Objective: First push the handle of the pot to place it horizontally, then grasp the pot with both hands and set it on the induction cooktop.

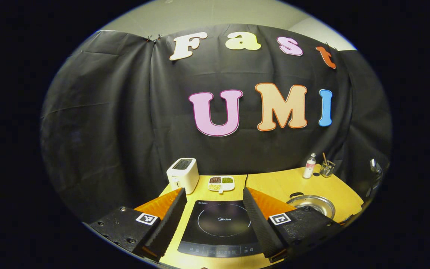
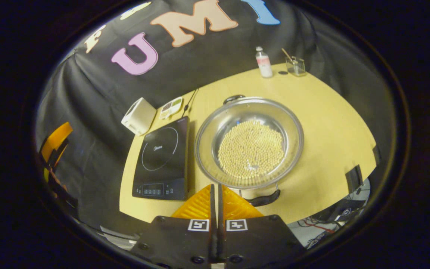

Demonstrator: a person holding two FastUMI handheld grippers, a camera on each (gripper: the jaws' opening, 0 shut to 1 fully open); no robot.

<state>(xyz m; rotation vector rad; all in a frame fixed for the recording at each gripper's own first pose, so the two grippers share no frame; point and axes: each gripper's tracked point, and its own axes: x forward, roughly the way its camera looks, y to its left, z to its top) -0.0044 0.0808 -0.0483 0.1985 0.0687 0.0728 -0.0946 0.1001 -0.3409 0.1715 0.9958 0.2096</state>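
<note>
A steel pot (image 2: 249,142) holding pale beans stands on the yellow table (image 2: 327,123), right of the black induction cooktop (image 2: 161,158). Its near black handle (image 2: 264,199) lies just right of my right gripper (image 2: 215,186), which is shut with nothing between its fingers. The far handle (image 2: 233,98) sits at the pot's back rim. In the left gripper view, my left gripper (image 1: 214,198) hovers open above the cooktop (image 1: 220,228), with the pot (image 1: 312,203) off to its right.
A white toaster (image 1: 183,174) and a divided dish of beans (image 1: 221,183) stand behind the cooktop. A small bottle (image 2: 264,62) and a glass holder (image 2: 296,65) sit at the table's far edge. Cables and equipment lie beyond the table's near right edge.
</note>
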